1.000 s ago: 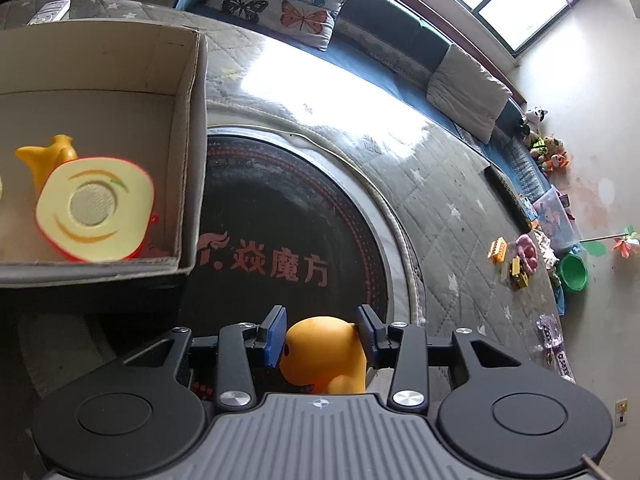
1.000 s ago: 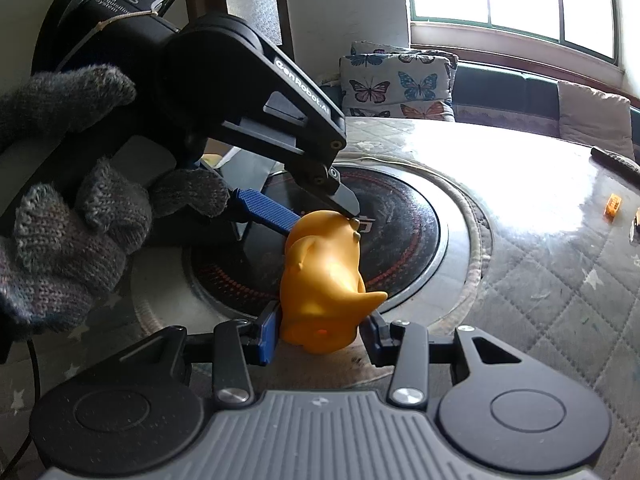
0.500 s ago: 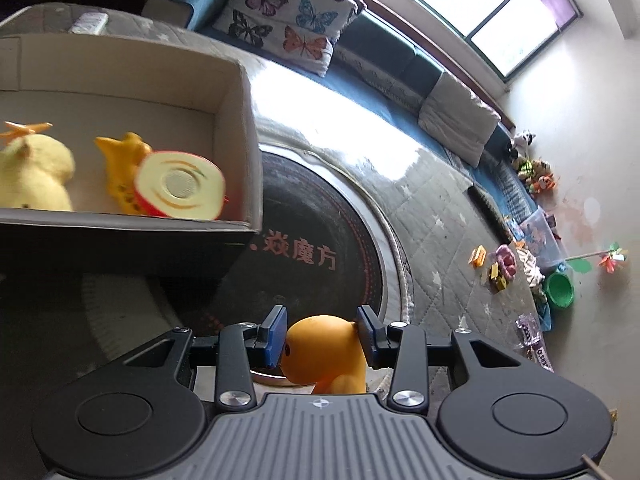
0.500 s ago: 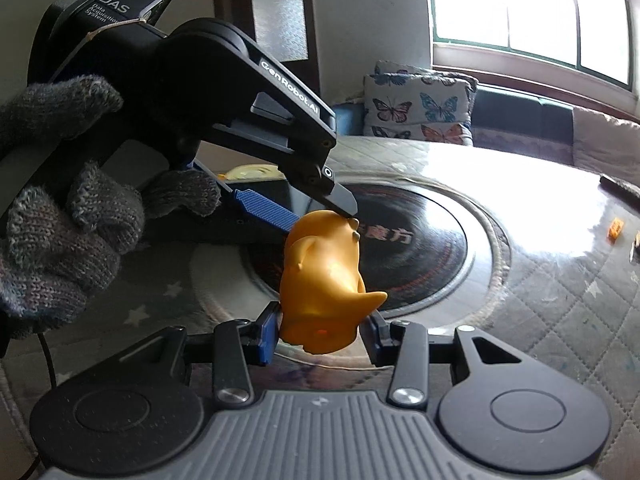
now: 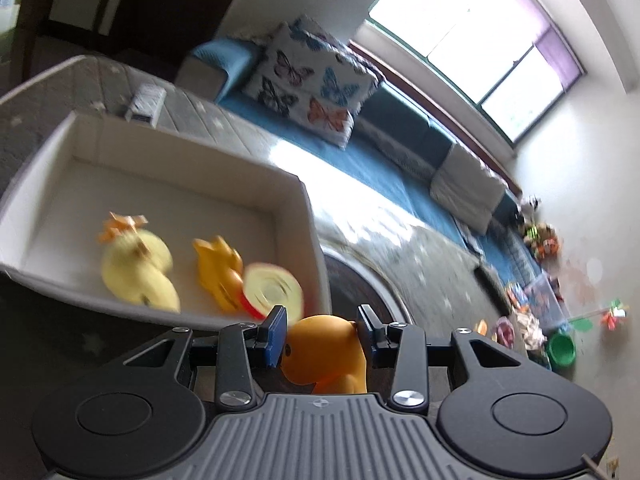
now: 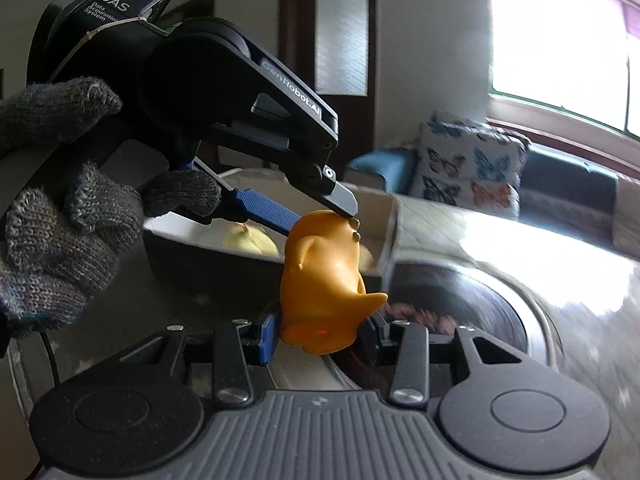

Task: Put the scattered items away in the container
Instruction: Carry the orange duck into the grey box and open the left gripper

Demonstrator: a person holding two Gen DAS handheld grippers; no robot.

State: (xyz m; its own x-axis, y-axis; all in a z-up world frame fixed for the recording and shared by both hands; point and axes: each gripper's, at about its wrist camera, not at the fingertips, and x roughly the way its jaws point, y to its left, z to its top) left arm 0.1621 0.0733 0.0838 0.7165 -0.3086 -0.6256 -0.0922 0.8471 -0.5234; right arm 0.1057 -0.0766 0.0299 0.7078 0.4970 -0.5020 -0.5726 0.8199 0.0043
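An orange rubber toy animal (image 5: 326, 350) (image 6: 320, 280) is held by both grippers at once, lifted above the table. My left gripper (image 5: 322, 334) is shut on its head end; it also shows in the right wrist view (image 6: 320, 216), coming from the upper left. My right gripper (image 6: 320, 332) is shut on the toy's lower end. The white cardboard box (image 5: 300, 200) lies ahead and left, holding a pale yellow duck (image 5: 136, 272), an orange toy (image 5: 218, 272) and a red-rimmed yellow disc toy (image 5: 272, 292).
A round dark mat (image 6: 460, 312) with a metal ring lies on the quilted table cover (image 5: 420, 256). A remote (image 5: 144, 100) lies beyond the box. A butterfly cushion (image 5: 308, 88) sits on the sofa. Small toys (image 5: 520, 320) lie at the far right.
Both grippers, still holding the orange toy, have risen and moved toward the box. The box interior now shows more fully, and the view is motion-blurred.
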